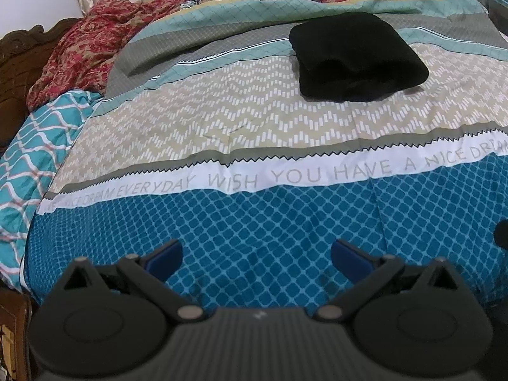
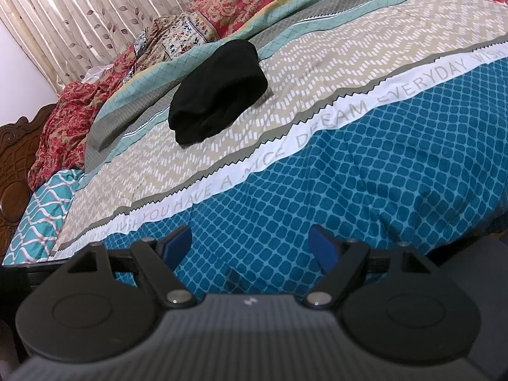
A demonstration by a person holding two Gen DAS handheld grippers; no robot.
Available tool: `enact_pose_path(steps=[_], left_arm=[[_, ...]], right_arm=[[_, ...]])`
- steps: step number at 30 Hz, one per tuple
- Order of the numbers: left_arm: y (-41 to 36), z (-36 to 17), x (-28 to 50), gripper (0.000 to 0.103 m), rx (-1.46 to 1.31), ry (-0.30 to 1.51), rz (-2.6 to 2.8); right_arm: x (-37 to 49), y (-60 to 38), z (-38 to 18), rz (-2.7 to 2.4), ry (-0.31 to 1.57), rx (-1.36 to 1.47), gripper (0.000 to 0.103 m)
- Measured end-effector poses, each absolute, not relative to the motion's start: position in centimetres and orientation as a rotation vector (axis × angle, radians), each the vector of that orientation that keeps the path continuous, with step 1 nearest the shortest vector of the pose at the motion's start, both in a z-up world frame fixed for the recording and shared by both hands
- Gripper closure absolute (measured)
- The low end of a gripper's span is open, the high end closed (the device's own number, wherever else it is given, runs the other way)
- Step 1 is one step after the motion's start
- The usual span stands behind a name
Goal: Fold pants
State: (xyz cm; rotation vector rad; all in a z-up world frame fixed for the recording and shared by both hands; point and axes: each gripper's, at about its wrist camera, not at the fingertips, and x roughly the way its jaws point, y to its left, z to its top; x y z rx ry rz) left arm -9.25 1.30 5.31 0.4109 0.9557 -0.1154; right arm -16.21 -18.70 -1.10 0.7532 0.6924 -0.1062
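from the left wrist view, the left gripper (image 1: 256, 255) hangs over the blue diamond band of the bedspread (image 1: 270, 222), blue fingers (image 1: 349, 258) spread apart and empty; black pants (image 1: 357, 57) lie folded in a compact bundle well ahead, on the beige zigzag and grey bands. from the right wrist view, the right gripper (image 2: 250, 247) also has its fingers (image 2: 324, 247) apart holding nothing, pants (image 2: 219, 90) up-left on the bed, red floral blanket (image 2: 63, 127) bunched by the wooden headboard (image 2: 16, 158).

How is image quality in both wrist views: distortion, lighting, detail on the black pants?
Left wrist view: strong fisheye bowing, dark corners; even indoor light; pants a near-featureless black mass. Right wrist view: the same curvature, tilted horizon; pants equally underexposed, curtain mildly shiny.
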Motion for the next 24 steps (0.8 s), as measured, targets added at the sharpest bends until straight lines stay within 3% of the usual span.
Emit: enact_pose_path(steps=[24], left_arm=[[1.06,5.68,-9.42,0.0,0.416,0.936,-0.119]], right_arm=[[-16.33,-18.58,-0.82,-0.109,0.684,0.748,0.02]])
